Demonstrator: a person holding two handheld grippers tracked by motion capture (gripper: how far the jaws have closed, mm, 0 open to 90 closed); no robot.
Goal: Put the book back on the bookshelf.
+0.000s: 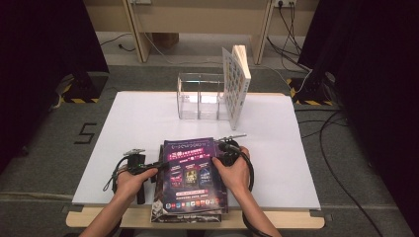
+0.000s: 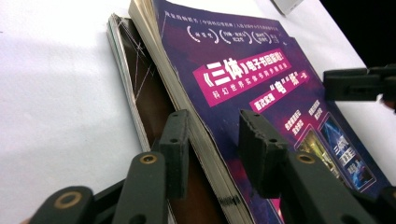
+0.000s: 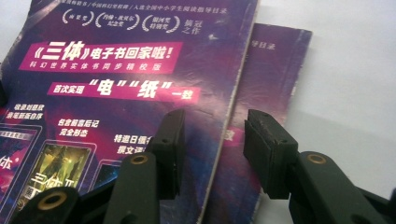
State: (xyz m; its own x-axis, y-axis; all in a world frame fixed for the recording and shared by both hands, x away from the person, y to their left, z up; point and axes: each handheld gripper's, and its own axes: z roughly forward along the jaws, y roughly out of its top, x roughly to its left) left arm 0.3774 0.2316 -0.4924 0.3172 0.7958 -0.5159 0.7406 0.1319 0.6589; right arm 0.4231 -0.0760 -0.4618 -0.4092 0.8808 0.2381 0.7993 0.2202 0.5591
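A white table (image 1: pixel 138 118) carries a stack of purple-covered magazines (image 1: pixel 190 173) at its near edge. The left gripper view shows the top magazine's (image 2: pixel 252 84) thick page edge between the left gripper's (image 2: pixel 212 144) parted, unclamped jaws. The right gripper (image 3: pixel 212 144) likewise straddles its right edge, unclenched, exposing a matching cover (image 3: pixel 275 74) beneath.

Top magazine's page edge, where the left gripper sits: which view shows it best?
The left gripper view: the top magazine shows its stacked page edge between the left gripper jaws. The high view gives its whole cover; the right gripper view shows its opposite edge.
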